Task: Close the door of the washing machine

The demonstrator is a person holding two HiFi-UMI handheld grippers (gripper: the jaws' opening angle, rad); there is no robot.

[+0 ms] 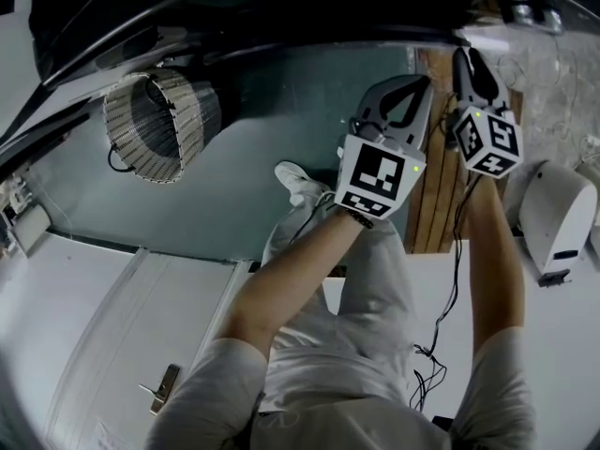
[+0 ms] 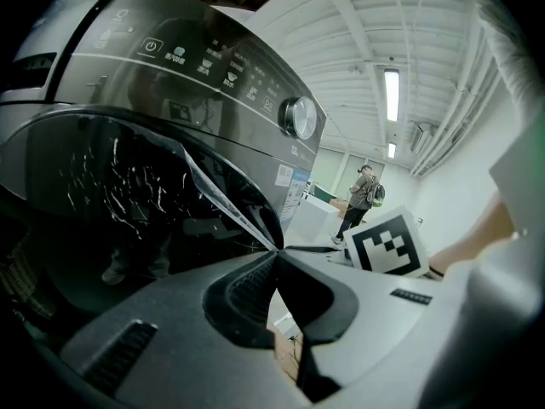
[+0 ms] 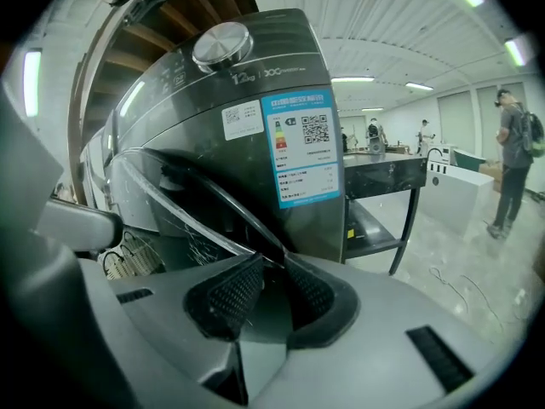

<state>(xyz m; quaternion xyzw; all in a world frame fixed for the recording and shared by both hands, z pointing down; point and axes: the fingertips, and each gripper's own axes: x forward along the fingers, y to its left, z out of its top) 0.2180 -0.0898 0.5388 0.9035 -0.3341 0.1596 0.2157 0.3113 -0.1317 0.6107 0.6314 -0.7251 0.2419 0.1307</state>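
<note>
"Where is the door?"
"The glass door (image 3: 179,216) stands open on the washing machine (image 3: 255,83), just ahead. The right gripper (image 3: 272,264) is open around its edge. The left gripper (image 2: 277,250) is closed, with its tip at that edge."
"What else is near?"
"A woven basket (image 1: 155,125) on the floor, left. A black bench (image 3: 383,173), far right."

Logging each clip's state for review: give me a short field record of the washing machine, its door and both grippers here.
machine: dark washing machine, dial on top panel
door: door ajar, standing out from the front
left: left gripper shut, tips by the door's edge
right: right gripper open, door's edge between its tips
other: woven basket on the floor
</note>
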